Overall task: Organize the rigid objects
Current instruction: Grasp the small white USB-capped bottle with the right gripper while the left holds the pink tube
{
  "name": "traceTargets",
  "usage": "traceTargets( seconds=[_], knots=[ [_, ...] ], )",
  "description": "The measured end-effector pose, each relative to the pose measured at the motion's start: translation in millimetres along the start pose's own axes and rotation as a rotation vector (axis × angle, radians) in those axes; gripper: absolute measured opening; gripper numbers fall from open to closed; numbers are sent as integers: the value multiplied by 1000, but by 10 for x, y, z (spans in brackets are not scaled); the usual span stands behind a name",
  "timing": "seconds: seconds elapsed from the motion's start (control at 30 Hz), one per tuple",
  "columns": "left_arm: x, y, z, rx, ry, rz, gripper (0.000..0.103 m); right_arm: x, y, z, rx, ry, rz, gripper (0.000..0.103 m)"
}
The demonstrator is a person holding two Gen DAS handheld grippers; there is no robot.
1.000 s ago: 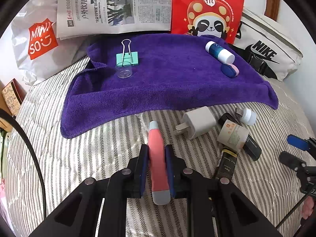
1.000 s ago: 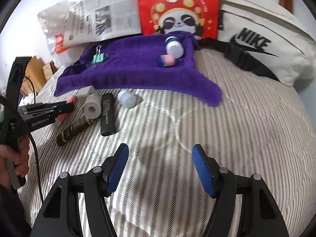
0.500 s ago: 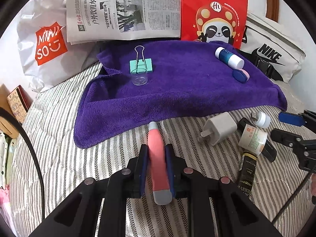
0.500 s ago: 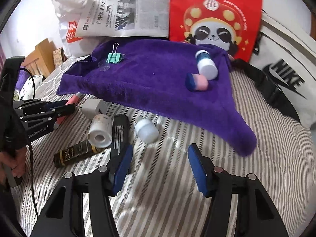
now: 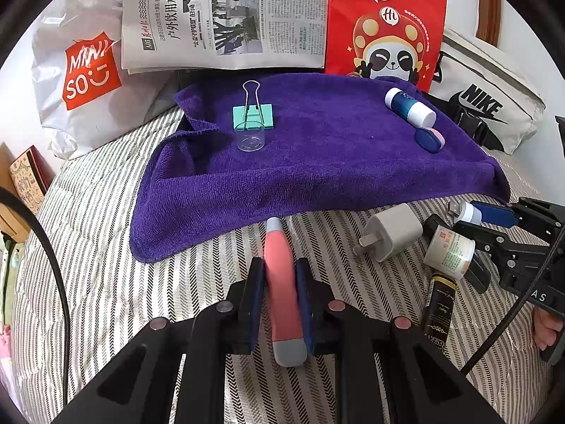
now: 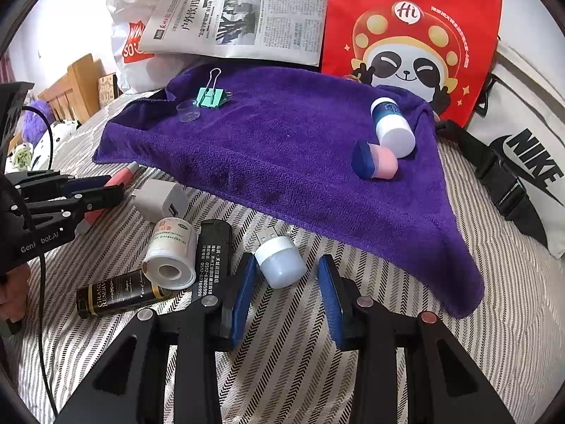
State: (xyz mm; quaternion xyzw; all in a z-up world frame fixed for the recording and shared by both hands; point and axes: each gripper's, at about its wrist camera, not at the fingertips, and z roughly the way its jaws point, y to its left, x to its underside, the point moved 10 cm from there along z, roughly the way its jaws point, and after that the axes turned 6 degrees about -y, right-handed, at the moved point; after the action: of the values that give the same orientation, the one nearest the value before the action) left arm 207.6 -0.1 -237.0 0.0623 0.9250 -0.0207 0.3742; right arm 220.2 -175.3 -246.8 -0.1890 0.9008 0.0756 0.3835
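Note:
My left gripper is shut on a pink pen with grey ends, whose tip reaches the near edge of the purple towel. My right gripper is low over the striped bedcover with its jaws closing around a white USB lamp. A gap still shows at the right pad. On the towel lie a green binder clip, a clear cup, a blue-white bottle and a pink-blue cap.
Beside the lamp lie a white charger, a white tape roll, a black battery and a dark bottle. Newspaper, a red panda bag, a Miniso bag and a Nike bag line the back.
My right gripper has moved left to the loose items and its jaws have narrowed around the USB lamp. The left gripper keeps its hold on the pink pen and has barely moved.

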Motion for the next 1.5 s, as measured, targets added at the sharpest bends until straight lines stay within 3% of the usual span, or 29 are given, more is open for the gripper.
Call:
traceTargets(
  seconds=[0.5,0.67,1.5],
  knots=[
    [-1,-3,1,0,0,-2,18,-1,23,7,19,-3,-21,38],
    [-2,-5,2,0,-1,-3,18,1,52,-3,5,-7,-35,28],
    [-5,-2,8,-6,-1,-4,18,1,42,12,-27,-6,-6,28]
  ],
)
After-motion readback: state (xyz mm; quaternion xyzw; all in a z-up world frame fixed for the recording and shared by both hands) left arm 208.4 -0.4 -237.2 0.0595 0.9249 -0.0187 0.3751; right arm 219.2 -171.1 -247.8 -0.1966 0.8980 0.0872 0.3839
